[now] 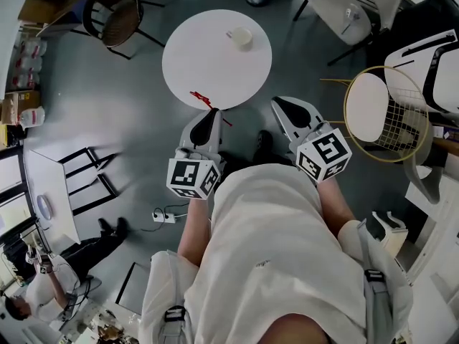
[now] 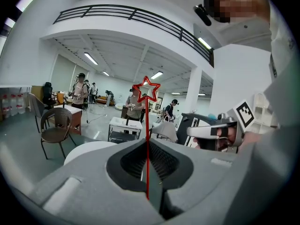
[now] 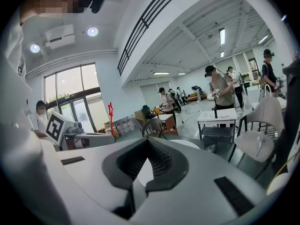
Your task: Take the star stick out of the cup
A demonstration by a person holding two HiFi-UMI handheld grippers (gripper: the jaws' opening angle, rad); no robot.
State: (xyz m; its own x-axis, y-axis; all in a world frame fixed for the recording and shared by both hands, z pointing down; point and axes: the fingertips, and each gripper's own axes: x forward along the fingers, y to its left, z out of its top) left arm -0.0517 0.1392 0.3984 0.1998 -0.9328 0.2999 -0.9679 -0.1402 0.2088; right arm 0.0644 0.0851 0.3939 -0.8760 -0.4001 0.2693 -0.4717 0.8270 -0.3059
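Observation:
The red star stick point(image 1: 204, 100) is clear of the cup point(image 1: 240, 36), which stands on the far side of the round white table point(image 1: 193, 56). My left gripper point(image 1: 213, 113) is shut on the stick over the table's near edge. In the left gripper view the stick point(image 2: 147, 139) rises upright from between the closed jaws of my left gripper point(image 2: 147, 142), its star outline point(image 2: 146, 89) at the top. My right gripper point(image 1: 281, 104) hangs beside the left one, to its right, with nothing in it. Its jaws meet at the tips in the right gripper view point(image 3: 149, 139), where the stick point(image 3: 111, 110) shows at the left.
A wicker chair point(image 1: 115, 13) stands beyond the table at the left. A gold wire chair with a white seat point(image 1: 376, 110) is close on my right, a white chair point(image 1: 351, 6) behind it. A power strip point(image 1: 163, 217) lies on the floor. A person point(image 1: 43, 285) sits at lower left.

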